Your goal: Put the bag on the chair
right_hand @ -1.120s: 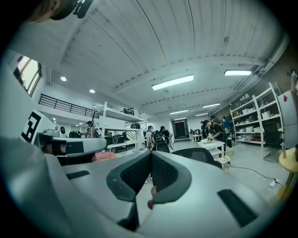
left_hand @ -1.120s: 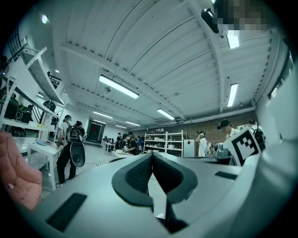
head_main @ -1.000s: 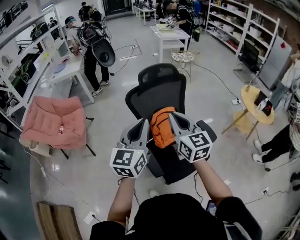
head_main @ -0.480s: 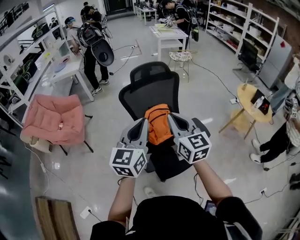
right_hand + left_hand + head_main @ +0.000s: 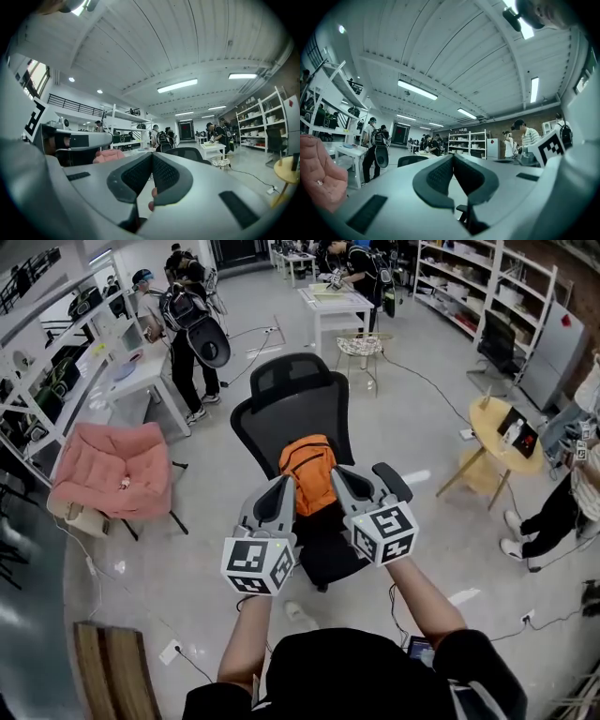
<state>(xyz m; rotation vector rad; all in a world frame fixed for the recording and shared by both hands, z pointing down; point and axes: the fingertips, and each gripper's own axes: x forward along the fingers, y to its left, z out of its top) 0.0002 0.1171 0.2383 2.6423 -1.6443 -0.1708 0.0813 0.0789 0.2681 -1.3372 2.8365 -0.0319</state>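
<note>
currently i find left gripper (image 5: 285, 487) and right gripper (image 5: 338, 476) clamped on the upright orange backpack (image 5: 309, 470), office chair (image 5: 291, 399) just ahead, below.

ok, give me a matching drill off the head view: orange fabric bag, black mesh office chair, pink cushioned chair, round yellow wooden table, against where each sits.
Things:
1. orange fabric bag
2. black mesh office chair
3. pink cushioned chair
4. round yellow wooden table

Places (head view):
A. right side, near the edge
B. left side, beside the white shelving
C. centre, in front of the black backrest
D. centre, directly behind the bag

Pairs: 1-C, 2-D, 3-B, 4-A
</note>
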